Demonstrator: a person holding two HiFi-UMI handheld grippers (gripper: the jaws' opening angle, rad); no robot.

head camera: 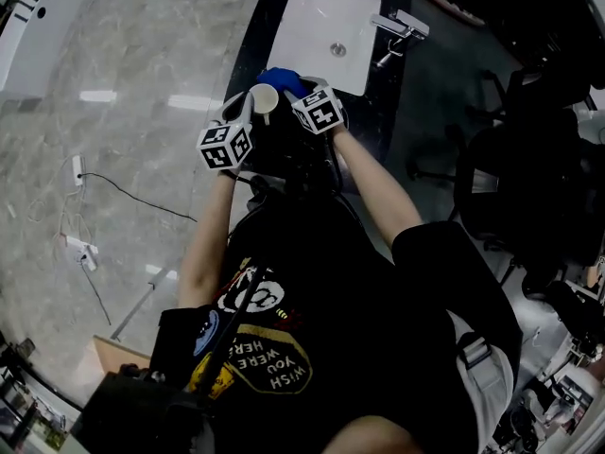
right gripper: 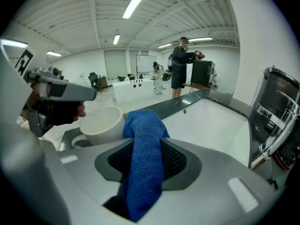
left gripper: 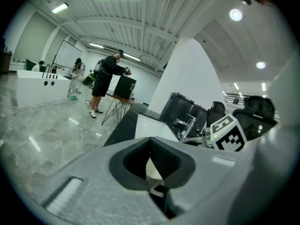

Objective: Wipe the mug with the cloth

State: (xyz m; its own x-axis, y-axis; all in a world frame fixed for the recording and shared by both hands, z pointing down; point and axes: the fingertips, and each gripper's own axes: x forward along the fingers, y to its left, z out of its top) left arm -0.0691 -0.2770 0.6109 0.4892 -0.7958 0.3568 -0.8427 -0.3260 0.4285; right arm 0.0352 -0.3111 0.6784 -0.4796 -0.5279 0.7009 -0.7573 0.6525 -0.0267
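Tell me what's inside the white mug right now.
Nothing shows inside the mug: the visible inner wall is bare white. Its bottom is hidden behind the near rim. The blue cloth is beside its outer wall, not inside.

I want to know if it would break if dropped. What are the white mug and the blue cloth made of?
The mug looks like glazed ceramic: thick rim, smooth cream-white wall with a soft sheen; hard plastic can't be ruled out. The cloth looks like microfibre or terry: fuzzy, matte blue weave that folds limply.
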